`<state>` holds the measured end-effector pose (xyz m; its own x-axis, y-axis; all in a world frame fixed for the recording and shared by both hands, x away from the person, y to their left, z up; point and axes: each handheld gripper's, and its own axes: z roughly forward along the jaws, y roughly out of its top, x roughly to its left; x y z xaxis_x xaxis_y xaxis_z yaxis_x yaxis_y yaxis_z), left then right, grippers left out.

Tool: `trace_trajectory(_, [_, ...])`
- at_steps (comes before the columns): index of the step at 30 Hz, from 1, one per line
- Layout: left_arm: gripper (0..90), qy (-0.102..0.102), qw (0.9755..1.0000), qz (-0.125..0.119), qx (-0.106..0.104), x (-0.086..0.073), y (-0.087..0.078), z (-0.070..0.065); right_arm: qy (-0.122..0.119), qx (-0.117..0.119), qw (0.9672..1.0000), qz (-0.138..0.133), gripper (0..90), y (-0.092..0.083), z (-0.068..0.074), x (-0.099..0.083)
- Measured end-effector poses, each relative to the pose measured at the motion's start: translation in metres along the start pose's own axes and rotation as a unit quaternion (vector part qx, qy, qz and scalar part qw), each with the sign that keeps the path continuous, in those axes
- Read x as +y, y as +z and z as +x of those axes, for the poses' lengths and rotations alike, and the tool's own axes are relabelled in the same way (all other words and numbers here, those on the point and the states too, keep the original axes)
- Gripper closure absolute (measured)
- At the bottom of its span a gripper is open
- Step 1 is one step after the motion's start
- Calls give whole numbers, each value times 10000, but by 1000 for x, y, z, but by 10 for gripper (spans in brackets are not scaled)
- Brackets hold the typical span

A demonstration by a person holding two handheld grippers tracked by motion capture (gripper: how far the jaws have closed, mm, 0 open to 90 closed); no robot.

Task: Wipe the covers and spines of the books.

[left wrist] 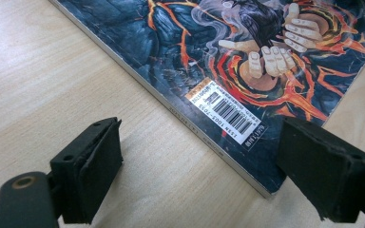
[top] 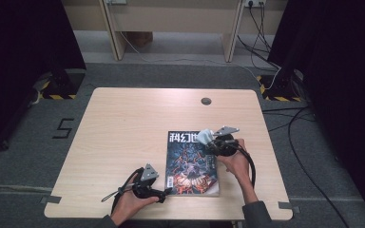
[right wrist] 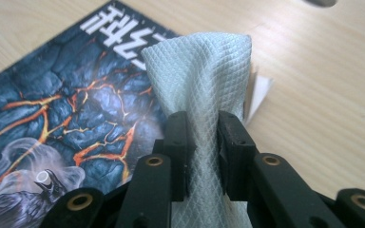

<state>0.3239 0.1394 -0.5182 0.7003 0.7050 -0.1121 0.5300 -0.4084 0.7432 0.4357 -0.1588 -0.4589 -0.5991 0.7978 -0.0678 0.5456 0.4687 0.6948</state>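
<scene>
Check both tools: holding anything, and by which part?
Right tool is shut on a bunched fold of the white cloth, over the magazine. Left tool is open, holding nothing, by the magazine's corner.

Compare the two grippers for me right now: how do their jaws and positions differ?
The left gripper has its jaws wide apart with nothing between them; the right gripper has its jaws clamped on a pale, diamond-textured cloth. The left sits low by the near left corner of the dark lava-patterned magazine; the right is at its far right corner. Both have black jaws.
</scene>
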Motion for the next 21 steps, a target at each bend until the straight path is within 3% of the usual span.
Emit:
trace_trajectory(5, [142, 6, 10000, 5, -7, 0, 0, 0, 132, -112, 9996, -238, 763, -22, -9, -1])
trace_trajectory(11, [142, 6, 10000, 4, -8, 0, 0, 0, 425, -363, 9977, -384, 763, -47, -34, -12])
trace_trajectory(18, [143, -12, 10000, -5, 5, 0, 0, 0, 691, -1003, 9924, 145, 762, -51, -64, -42])
trace_trajectory(21, [143, -2, 10000, 0, -20, 0, 0, 0, 771, -1101, 9902, 392, 761, -48, -71, -56])
